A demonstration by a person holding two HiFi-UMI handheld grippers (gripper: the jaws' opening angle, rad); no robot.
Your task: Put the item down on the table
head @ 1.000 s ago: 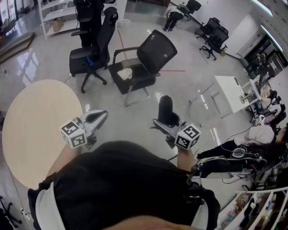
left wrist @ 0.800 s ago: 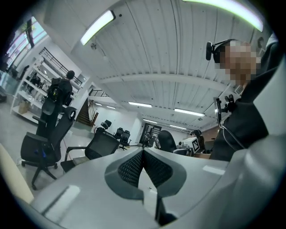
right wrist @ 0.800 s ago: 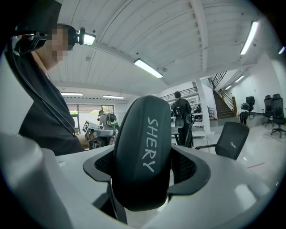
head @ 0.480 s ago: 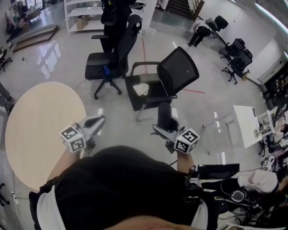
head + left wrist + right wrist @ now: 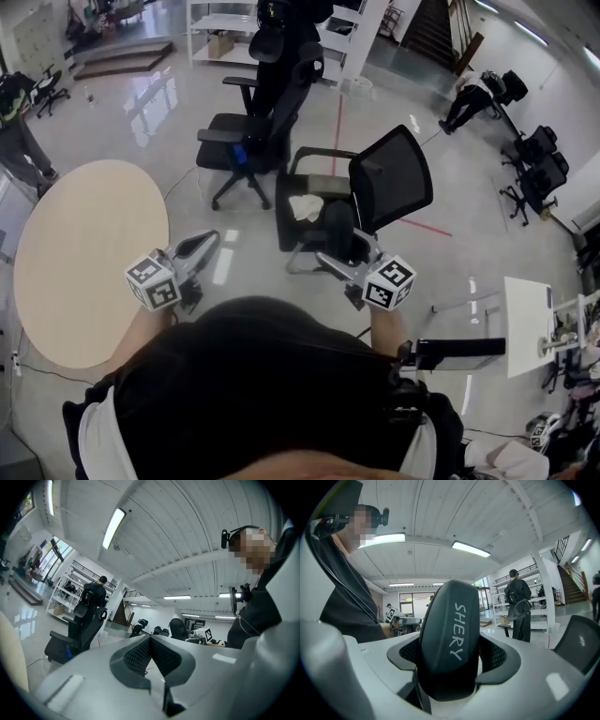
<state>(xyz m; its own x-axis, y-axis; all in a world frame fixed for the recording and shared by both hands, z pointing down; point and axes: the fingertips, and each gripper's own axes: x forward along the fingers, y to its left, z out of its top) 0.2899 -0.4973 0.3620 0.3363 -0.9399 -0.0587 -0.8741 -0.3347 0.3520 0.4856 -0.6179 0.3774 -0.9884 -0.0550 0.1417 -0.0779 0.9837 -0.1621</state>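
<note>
A black oblong case (image 5: 450,639) with white "SHERY" lettering stands upright between the jaws of my right gripper (image 5: 452,663), which is shut on it. In the head view the case (image 5: 339,230) rises from the right gripper (image 5: 341,255), in the air in front of the person's body and over the floor. My left gripper (image 5: 201,246) is shut with nothing in it; in the left gripper view its fingertips (image 5: 151,641) meet. The round beige table (image 5: 80,253) lies to the left, just beyond the left gripper.
A black mesh chair (image 5: 389,178) with a white cloth (image 5: 305,207) on its seat stands right behind the case. A second black office chair (image 5: 258,141) is farther back, with white shelving (image 5: 220,23) behind it. A white desk (image 5: 530,323) is at the right.
The head view has swung: the chairs have slid down and right in the picture and the table edge has shifted. Both grippers stay in front of the body, the case still held.
</note>
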